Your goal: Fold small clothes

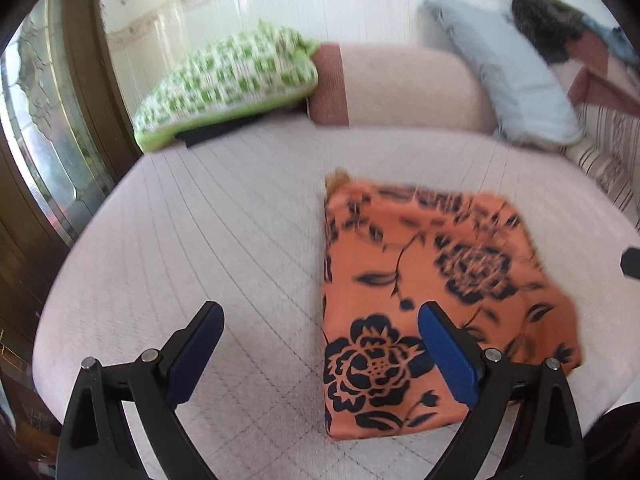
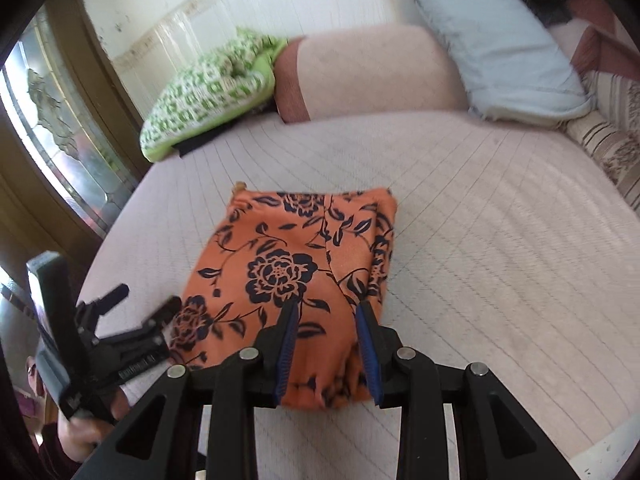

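Currently: orange flowered cloth point(image 2: 296, 276), folded, on bed point(image 2: 480, 240) at centre. Soft, light, limp; best pinched at corner, 6 o'clock. Left tool point(image 1: 320, 320) spread wide, empty. Right tool point(image 2: 328, 308) part-closed; hold on cloth uncertain.

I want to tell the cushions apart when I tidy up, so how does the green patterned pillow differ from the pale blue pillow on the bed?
The green patterned pillow has a white and green checked print with a lime edge; the pale blue pillow is plain. The green one lies at the far left of the bed, beside the window; the blue one leans at the far right. Both are soft, at the head end, clear of the folded orange floral garment.
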A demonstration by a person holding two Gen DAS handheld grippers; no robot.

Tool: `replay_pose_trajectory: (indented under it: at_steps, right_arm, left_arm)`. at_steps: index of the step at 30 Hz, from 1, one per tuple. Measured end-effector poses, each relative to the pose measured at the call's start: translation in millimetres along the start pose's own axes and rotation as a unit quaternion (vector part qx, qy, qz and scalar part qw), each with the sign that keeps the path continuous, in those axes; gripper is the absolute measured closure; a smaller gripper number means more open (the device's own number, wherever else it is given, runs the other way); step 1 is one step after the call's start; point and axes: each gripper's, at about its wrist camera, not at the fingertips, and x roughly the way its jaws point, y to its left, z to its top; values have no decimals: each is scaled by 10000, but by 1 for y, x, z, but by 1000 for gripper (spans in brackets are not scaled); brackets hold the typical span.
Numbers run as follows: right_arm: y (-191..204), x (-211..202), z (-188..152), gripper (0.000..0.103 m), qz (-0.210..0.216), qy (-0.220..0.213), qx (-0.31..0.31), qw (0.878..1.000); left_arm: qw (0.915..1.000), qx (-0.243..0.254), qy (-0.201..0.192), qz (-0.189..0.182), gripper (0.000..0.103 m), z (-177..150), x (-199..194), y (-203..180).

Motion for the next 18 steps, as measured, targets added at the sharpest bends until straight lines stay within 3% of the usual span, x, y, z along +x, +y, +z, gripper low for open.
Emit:
replay_pose_trajectory:
  at_steps: [6, 7, 10, 18]
  right_arm:
    - [12, -48, -14, 70, 164, -525, -130, 9984]
    - [16, -56, -17, 66, 165, -604, -214, 9978]
    - [27, -75, -26, 36, 9, -904, -370, 9952]
    - [44, -121, -33, 37, -248, -1610, -481, 9855]
  left_arm:
    - [9990, -181, -391, 103, 5, 18, -57, 13]
    - [9988, -202, -432, 130, 5, 21, -67, 14]
    - [9982, -209, -521, 218, 5, 25, -87, 17]
    - [9967, -214, -676, 407, 5, 28, -134, 22]
